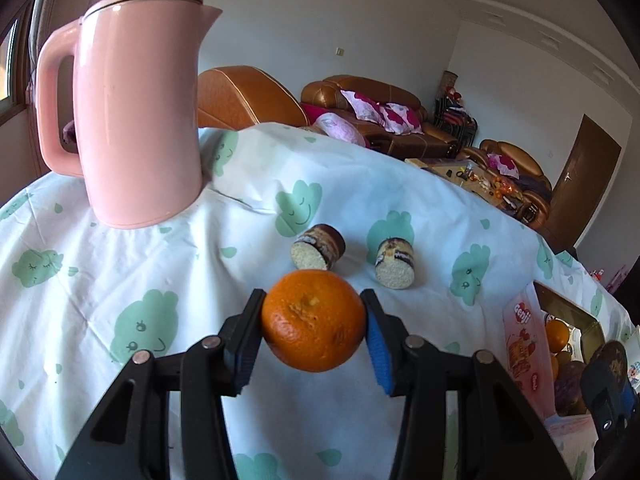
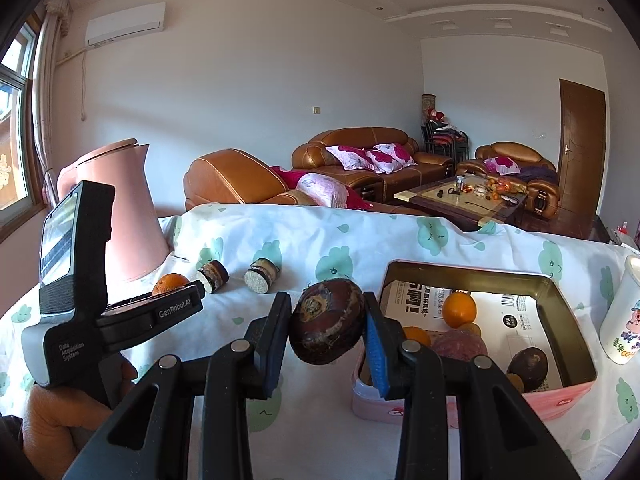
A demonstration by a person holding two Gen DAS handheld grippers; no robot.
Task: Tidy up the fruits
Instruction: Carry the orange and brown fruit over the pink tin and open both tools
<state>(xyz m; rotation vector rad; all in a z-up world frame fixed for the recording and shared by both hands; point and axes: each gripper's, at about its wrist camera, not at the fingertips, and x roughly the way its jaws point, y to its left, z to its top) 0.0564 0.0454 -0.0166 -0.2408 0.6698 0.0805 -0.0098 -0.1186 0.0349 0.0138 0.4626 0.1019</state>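
While the left claw (image 1: pixel 314 322) grips a dimpled, scuffed orange (image 1: pixel 314 320), the right claw (image 2: pixel 327 326) clamps a dark wrinkled passion fruit (image 2: pixel 327 322), box (image 2: pixel 572 312) at three o'clock.

Kettle (image 1: pixel 136 120) stands far left on the tablecloth (image 1: pixel 120 264); two cake rolls (image 1: pixel 318 247) lie right of it; open tin (image 2: pixel 472 280) holding fruit sits further right.

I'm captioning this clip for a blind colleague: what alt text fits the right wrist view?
The right gripper grips a dark brown passion fruit above a cloud-print tablecloth, just left of an open tin box holding oranges and more dark fruit. To the left, the left gripper holds an orange near two cake rolls and a pink kettle.
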